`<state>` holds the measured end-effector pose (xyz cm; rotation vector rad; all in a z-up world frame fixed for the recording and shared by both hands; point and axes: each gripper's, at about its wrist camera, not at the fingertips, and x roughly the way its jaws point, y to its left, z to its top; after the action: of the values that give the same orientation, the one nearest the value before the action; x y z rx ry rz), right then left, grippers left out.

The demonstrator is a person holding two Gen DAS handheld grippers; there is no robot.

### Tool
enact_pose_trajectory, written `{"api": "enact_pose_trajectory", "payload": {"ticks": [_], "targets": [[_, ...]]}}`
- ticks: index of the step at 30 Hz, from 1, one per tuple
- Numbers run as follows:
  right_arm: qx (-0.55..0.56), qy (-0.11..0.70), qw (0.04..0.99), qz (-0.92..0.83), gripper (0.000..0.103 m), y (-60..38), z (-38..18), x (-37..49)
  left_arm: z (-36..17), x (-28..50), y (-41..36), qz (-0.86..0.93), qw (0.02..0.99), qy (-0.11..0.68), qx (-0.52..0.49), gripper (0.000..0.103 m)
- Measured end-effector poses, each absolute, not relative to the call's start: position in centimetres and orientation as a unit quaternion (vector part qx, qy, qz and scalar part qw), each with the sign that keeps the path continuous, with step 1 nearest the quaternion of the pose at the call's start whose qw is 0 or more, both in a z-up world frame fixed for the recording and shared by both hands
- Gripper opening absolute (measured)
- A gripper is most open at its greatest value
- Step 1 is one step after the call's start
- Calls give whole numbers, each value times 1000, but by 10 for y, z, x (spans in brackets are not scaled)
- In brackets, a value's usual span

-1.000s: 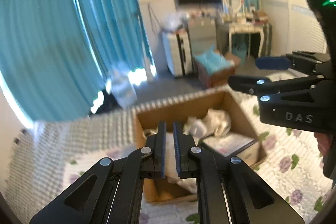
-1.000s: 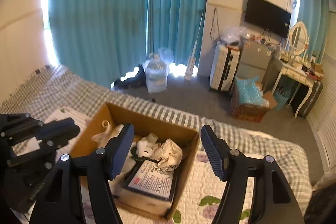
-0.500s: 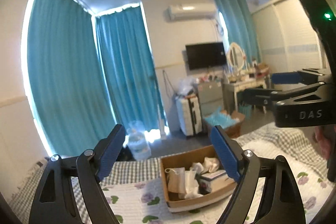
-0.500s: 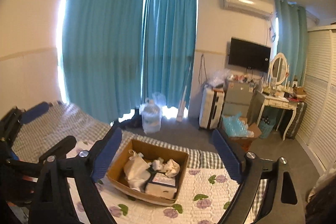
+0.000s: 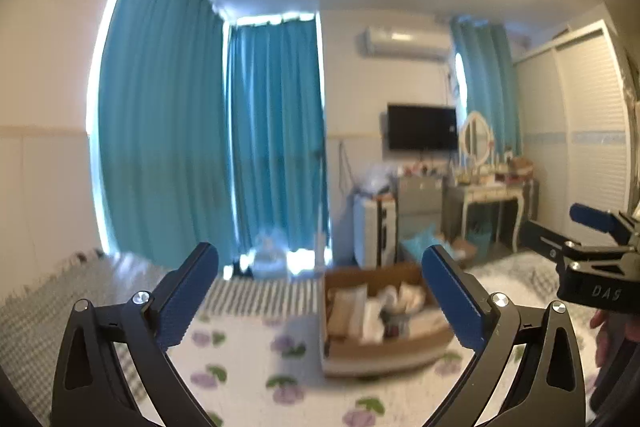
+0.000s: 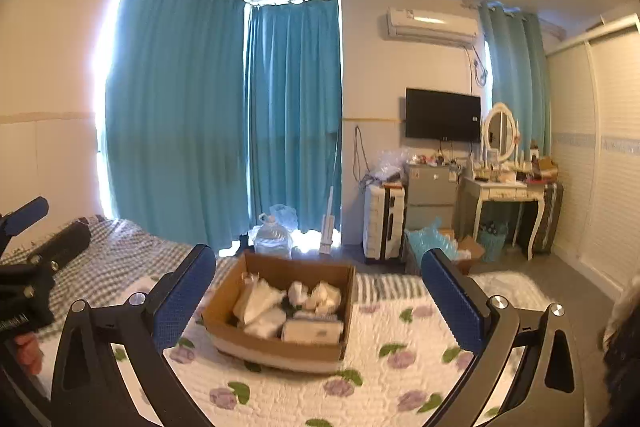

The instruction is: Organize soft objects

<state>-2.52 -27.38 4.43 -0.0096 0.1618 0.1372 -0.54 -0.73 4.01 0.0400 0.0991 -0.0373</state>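
Observation:
A brown cardboard box (image 6: 248, 341) sits on the bed and holds several white soft bundles (image 6: 256, 301) and a flat white packet (image 6: 312, 331). It also shows, blurred, in the left wrist view (image 5: 380, 351). My left gripper (image 5: 320, 301) is open and empty, held back from the box and above the quilt. My right gripper (image 6: 320, 301) is open and empty, also back from the box. Each gripper shows at the edge of the other's view.
The bed has a white quilt with purple flowers (image 6: 380, 387) and a grey checked blanket (image 6: 120, 259). Beyond it are teal curtains (image 6: 224, 123), a water jug (image 6: 272, 237), a suitcase (image 6: 382, 223), a dressing table (image 6: 508, 193) and a wall TV (image 6: 442, 115).
Both grippers have pulled up and back from the box. The left jaws, shut a second ago, are now wide open. The box now looks small and far.

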Motion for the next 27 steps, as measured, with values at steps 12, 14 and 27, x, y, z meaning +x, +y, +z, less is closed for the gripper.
{"api": "enact_pose_trajectory", "payload": {"ticks": [12, 14, 27], "targets": [[-28, 154, 986, 63, 103, -259, -31, 12, -17, 25, -10, -12, 991, 130, 20, 103], [-28, 153, 986, 61, 103, -260, -30, 12, -15, 23, -10, -14, 991, 130, 14, 103], [-27, 147, 987, 59, 103, -260, -26, 9, -20, 21, -5, -18, 991, 132, 8, 103]]}}
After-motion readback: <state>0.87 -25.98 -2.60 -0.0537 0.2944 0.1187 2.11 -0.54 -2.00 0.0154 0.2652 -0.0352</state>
